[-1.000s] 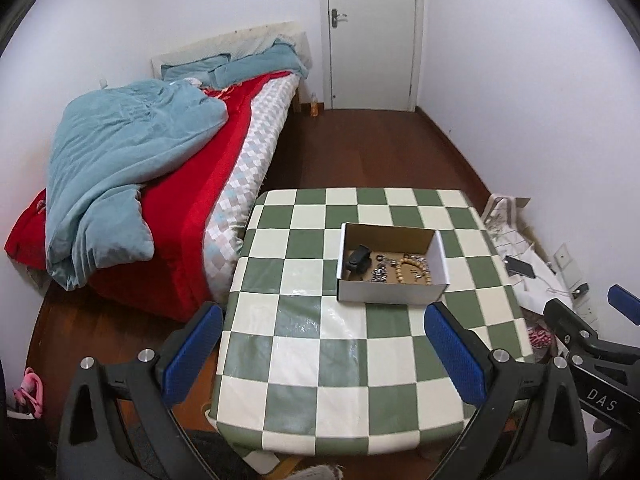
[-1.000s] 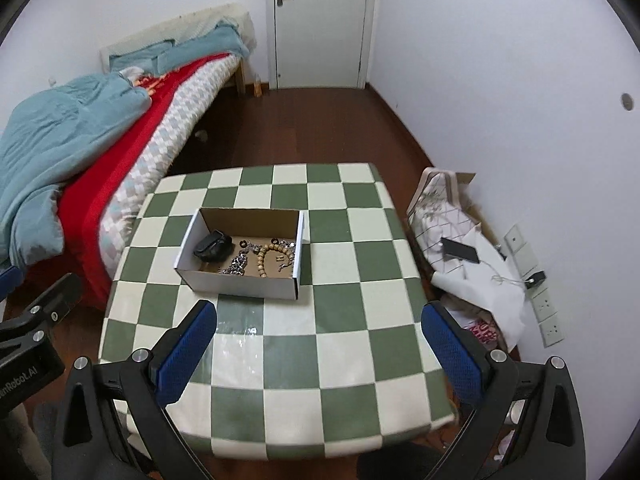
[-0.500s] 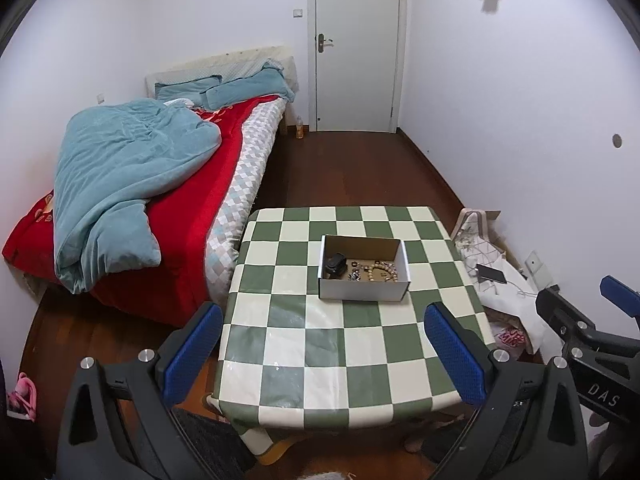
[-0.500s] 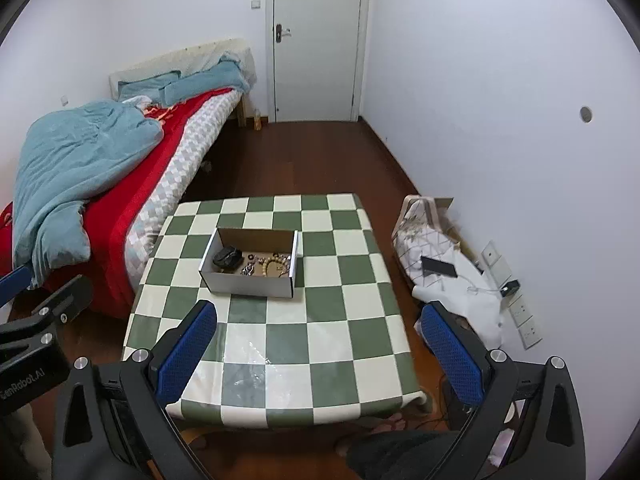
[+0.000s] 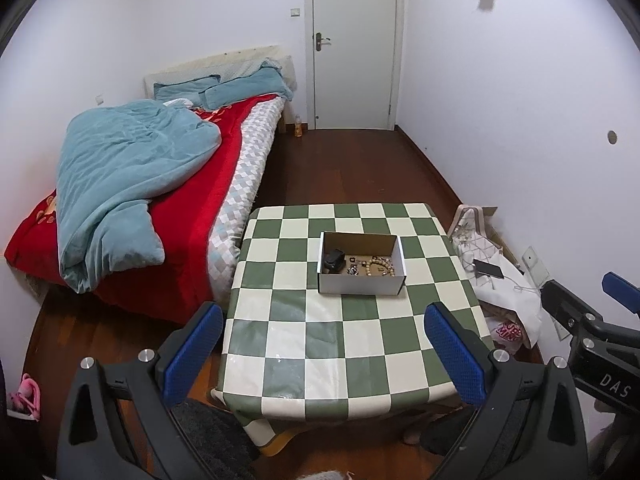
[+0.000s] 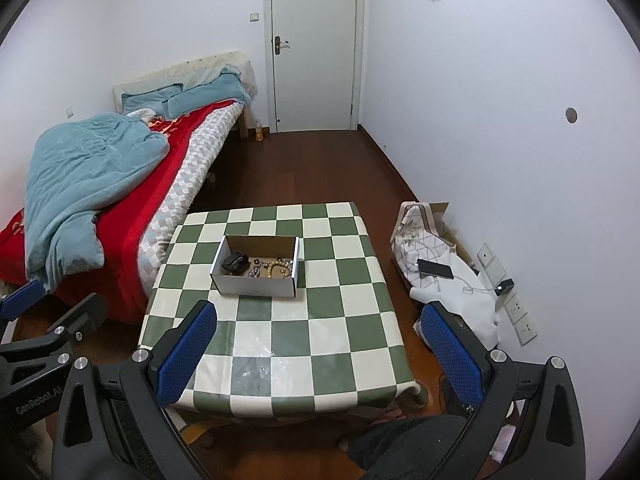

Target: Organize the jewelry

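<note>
An open white cardboard box (image 5: 362,285) stands on a small table with a green-and-white checked cloth (image 5: 304,344). Inside lie a black pouch (image 5: 334,261), a wooden bead bracelet (image 5: 380,266) and small metal jewelry pieces (image 5: 353,270). The box also shows in the right wrist view (image 6: 256,285). My left gripper (image 5: 324,354) is open and empty, well back from and above the table. My right gripper (image 6: 320,354) is open and empty too, also far back.
A bed with red cover and blue quilt (image 5: 132,184) stands left of the table. A white door (image 5: 354,44) is at the far end. Bags, white cloth and a phone (image 6: 436,268) lie on the floor against the right wall.
Both grippers have pulled back and risen away from the table, so the box and table look smaller and more of the room shows. The jaws stay open.
</note>
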A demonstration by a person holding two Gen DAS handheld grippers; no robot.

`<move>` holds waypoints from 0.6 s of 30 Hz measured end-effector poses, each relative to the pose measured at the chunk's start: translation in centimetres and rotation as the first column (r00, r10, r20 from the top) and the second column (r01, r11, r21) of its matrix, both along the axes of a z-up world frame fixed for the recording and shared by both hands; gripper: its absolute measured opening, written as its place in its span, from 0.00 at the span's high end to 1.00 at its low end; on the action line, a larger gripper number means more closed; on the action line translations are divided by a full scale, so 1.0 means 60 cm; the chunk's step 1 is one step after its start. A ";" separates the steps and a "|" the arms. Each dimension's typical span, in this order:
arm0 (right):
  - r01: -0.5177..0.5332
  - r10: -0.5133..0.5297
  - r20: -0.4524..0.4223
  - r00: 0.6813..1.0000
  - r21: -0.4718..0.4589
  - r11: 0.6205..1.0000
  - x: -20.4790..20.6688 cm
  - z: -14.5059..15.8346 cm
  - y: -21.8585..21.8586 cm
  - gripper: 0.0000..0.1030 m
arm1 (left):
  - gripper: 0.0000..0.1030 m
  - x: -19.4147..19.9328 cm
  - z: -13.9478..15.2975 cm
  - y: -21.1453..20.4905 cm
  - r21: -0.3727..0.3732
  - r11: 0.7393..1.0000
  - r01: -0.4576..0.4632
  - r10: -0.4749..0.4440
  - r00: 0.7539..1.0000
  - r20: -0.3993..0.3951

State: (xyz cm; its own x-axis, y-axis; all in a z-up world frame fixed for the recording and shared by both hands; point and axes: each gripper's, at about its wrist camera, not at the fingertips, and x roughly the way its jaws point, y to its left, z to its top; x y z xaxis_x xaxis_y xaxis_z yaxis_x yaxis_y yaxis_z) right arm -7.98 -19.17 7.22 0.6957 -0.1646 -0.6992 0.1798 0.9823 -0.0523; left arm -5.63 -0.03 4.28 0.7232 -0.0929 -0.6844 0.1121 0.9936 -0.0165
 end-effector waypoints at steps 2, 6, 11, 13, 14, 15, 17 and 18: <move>0.001 -0.001 -0.004 1.000 0.006 1.000 0.006 0.000 -0.002 0.00 | 0.00 0.009 0.002 0.003 -0.004 1.000 -0.014 0.014 1.000 0.002; 0.002 -0.002 -0.007 1.000 -0.002 1.000 0.028 0.003 0.000 0.00 | 0.00 0.039 0.003 0.006 0.006 0.999 -0.041 0.041 0.999 0.005; 0.000 0.000 0.003 1.000 -0.016 1.000 0.067 0.006 0.005 0.00 | 0.00 0.080 -0.001 0.009 0.017 0.998 -0.067 0.067 0.998 -0.009; -0.002 0.002 -0.002 1.000 -0.030 1.000 0.087 0.005 0.009 0.00 | 0.00 0.095 -0.004 0.010 0.027 0.997 -0.072 0.073 0.997 -0.020; -0.002 0.002 -0.005 1.000 -0.030 1.000 0.096 0.004 0.011 0.00 | 0.00 0.104 -0.007 0.010 0.027 0.997 -0.074 0.075 0.997 -0.026; -0.002 0.002 -0.006 1.000 -0.030 1.000 0.107 0.001 0.012 0.00 | 0.00 0.111 -0.009 0.009 0.030 0.997 -0.077 0.078 0.997 -0.029; -0.002 0.001 -0.020 1.000 -0.038 0.999 0.127 -0.006 0.013 0.00 | 0.00 0.126 -0.013 0.008 0.037 0.996 -0.082 0.083 0.996 -0.041; -0.003 0.002 -0.026 1.000 -0.038 0.999 0.137 -0.010 0.014 0.00 | 0.00 0.133 -0.015 0.007 0.039 0.996 -0.081 0.083 0.996 -0.045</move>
State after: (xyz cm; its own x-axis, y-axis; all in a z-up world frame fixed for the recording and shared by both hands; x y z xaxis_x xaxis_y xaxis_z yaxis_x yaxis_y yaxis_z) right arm 0.23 -18.32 6.63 0.6779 -0.1895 -0.7103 0.1750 0.9800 -0.0944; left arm 2.34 0.42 3.37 0.6948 -0.0086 -0.7191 0.0306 0.9994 0.0176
